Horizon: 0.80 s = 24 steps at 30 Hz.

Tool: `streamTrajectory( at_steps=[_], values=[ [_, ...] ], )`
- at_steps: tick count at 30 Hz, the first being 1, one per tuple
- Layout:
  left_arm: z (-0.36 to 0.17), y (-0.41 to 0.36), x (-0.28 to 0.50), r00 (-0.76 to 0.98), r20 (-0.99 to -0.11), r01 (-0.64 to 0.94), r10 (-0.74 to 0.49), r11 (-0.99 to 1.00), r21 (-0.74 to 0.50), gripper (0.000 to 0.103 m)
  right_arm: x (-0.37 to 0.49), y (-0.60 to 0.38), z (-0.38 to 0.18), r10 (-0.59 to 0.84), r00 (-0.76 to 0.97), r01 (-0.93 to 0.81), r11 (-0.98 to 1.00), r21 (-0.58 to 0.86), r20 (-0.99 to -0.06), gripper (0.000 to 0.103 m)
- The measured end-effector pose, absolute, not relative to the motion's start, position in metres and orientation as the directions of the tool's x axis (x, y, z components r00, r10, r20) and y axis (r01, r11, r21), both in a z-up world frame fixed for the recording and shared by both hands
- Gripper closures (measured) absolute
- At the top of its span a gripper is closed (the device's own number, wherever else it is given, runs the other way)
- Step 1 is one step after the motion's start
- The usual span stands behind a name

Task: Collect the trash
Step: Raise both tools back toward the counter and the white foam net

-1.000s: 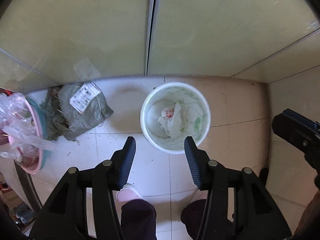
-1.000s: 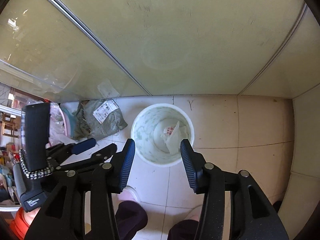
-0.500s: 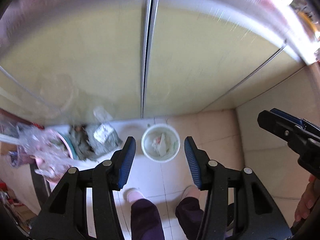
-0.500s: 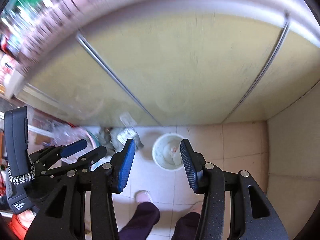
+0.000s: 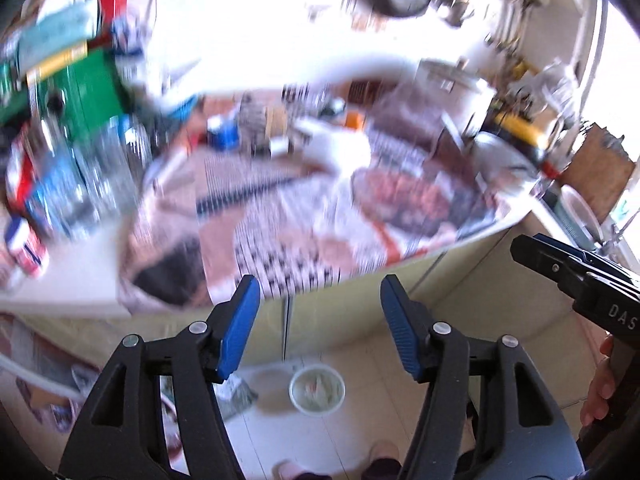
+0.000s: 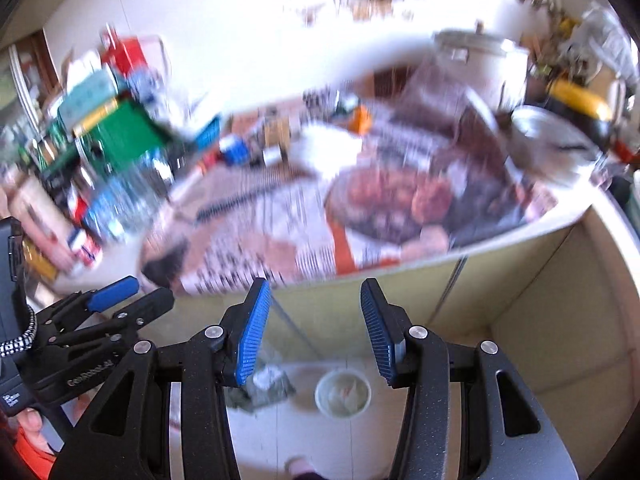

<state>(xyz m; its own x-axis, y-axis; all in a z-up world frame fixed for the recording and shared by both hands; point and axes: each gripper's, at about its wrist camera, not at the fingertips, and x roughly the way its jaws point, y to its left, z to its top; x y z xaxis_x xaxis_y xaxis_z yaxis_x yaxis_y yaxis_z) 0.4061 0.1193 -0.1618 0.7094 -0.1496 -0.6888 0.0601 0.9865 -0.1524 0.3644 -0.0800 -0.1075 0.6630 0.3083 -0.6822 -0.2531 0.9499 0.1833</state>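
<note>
The left gripper is held with nothing between its jaws, which have just been opening, and the right gripper is likewise held apart and empty. The white trash bucket, paper scraps inside, is seen on the tiled floor far below, beside a grey sack, under the blurred, cluttered countertop.

Motion blur smeared the cluttered countertop beyond identification, the contents of the small bin far below were unreadable, and the person's feet were cut off.
</note>
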Motion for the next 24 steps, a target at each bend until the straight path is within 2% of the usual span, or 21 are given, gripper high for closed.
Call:
streamTrajectory(
  at_steps=[6, 8, 11, 19, 24],
  values=[
    [-0.11, 0.129, 0.402, 0.785, -0.6, 0.109, -0.155, 0.988, -0.113, 0.03, 0.359, -0.072, -0.065, 0.29, 0.756, -0.23, 0.957, 0.176, -0.586, 0.058],
    [-0.102, 0.129, 0.405, 0.792, -0.59, 0.118, -0.159, 0.987, -0.108, 0.028, 0.36, -0.072, -0.052, 0.283, 0.772, -0.226, 0.959, 0.17, -0.569, 0.056],
    [-0.097, 0.131, 0.415, 0.798, -0.581, 0.12, -0.161, 0.987, -0.108, 0.02, 0.367, -0.073, -0.045, 0.269, 0.791, -0.216, 0.963, 0.162, -0.549, 0.046],
    [-0.108, 0.121, 0.478, 0.786, -0.603, 0.061, -0.136, 0.988, -0.142, 0.02, 0.424, -0.093, -0.048, 0.288, 0.786, -0.228, 0.957, 0.177, -0.547, 0.045],
    [-0.12, 0.11, 0.545, 0.762, -0.645, -0.034, -0.064, 0.99, -0.139, 0.02, 0.487, -0.108, -0.053, 0.328, 0.759, -0.271, 0.945, 0.186, -0.563, 0.045]
  ],
)
